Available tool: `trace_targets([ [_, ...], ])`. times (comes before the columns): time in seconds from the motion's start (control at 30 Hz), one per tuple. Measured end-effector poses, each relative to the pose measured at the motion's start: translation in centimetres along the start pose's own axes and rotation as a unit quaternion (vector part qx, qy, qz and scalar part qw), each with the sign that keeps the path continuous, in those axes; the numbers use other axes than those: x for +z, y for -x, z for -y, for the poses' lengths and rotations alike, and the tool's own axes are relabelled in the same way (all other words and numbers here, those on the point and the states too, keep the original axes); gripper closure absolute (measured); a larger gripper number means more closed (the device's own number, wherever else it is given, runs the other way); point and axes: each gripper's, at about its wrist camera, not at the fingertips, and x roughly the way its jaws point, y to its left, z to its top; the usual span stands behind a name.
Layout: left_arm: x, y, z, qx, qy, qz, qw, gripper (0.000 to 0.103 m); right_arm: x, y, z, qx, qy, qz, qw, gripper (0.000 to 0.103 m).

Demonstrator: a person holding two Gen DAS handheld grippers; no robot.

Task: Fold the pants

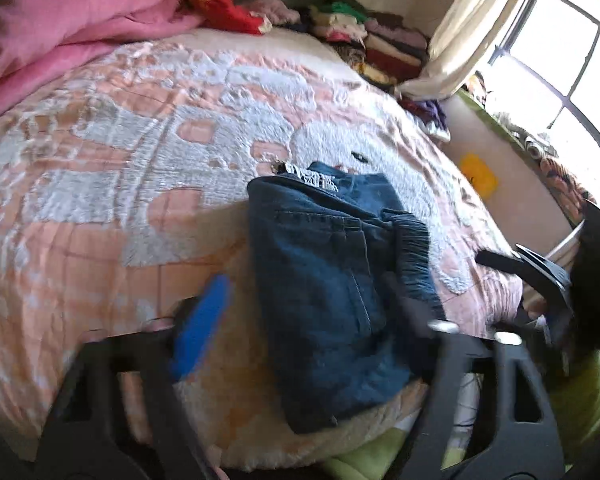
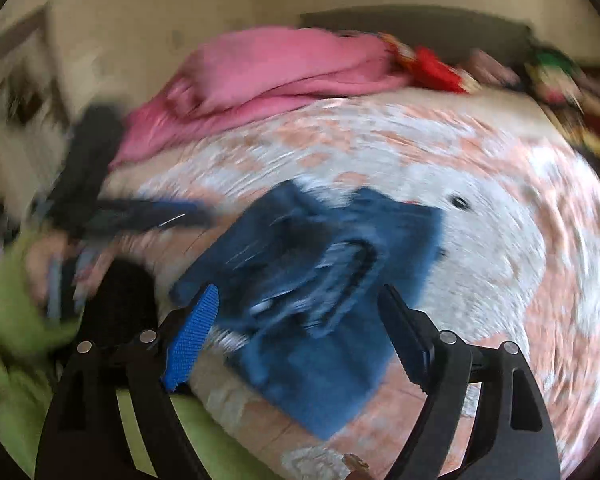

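Between both grippers' spread fingers lie folded pants.

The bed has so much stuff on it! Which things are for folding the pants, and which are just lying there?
For the job:
- folded blue jeans
- left gripper, jaws apart, nothing held
- right gripper, jaws apart, nothing held

Just lying about:
- pink blanket
- red cloth
- stack of folded clothes
- curtain
- patterned bedspread, which the jeans lie on
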Motion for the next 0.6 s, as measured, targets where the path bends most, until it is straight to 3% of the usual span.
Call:
trace_targets([
  [0.1,0.9,-1.5,0.7,-0.016,-0.018,-0.02,0.9995,0.074,-0.3,-1.0,-3.2,0.022,0.066,-0.018,0.997,0.026],
  [0.27,2.3,-4.3,1.0,-0.005,-0.031,-0.044,0.9985,0.074,-0.4,-3.8,-6.8,0.046,0.153,-0.05,0.986,0.056],
  [0.6,2.6,-5.8,0.5,0.002,-0.022,-0.054,0.9983,0.074,0.3,-8.0,-8.2,0.005,0.249,-0.068,0.966,0.062],
])
